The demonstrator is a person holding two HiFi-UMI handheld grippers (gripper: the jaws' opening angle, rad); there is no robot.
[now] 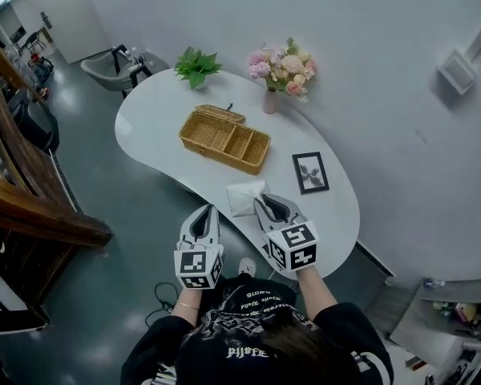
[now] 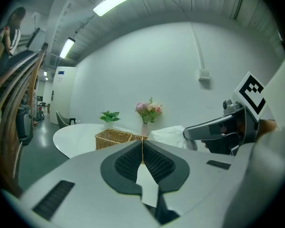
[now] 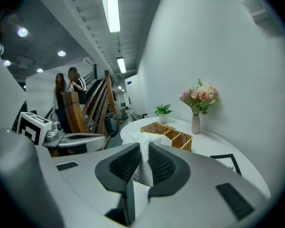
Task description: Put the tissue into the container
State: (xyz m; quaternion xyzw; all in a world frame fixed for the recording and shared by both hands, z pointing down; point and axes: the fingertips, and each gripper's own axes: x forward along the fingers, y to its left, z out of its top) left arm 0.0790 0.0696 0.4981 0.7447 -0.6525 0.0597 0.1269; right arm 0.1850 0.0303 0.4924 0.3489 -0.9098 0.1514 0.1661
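Observation:
A white tissue (image 1: 244, 197) hangs over the table's near edge, pinched at its right side by my right gripper (image 1: 262, 202). In the right gripper view the tissue (image 3: 133, 135) bulges ahead of the pads and a fold of it runs down between them; the right gripper (image 3: 143, 146) is shut on it. The container, an empty wicker basket (image 1: 248, 165) with compartments, stands mid-table beyond the tissue, also seen as the basket (image 3: 170, 132) and the basket (image 2: 111, 138). My left gripper (image 1: 206, 210) hovers left of the tissue, off the table edge, with its jaws together (image 2: 142, 142) and nothing gripped.
A vase of pink flowers (image 1: 280, 72) and a green plant (image 1: 196, 65) stand at the table's far side. A framed picture (image 1: 310, 172) lies right of the basket. A wooden stair rail (image 1: 32, 207) runs along the left. Two people (image 3: 69, 94) stand far off.

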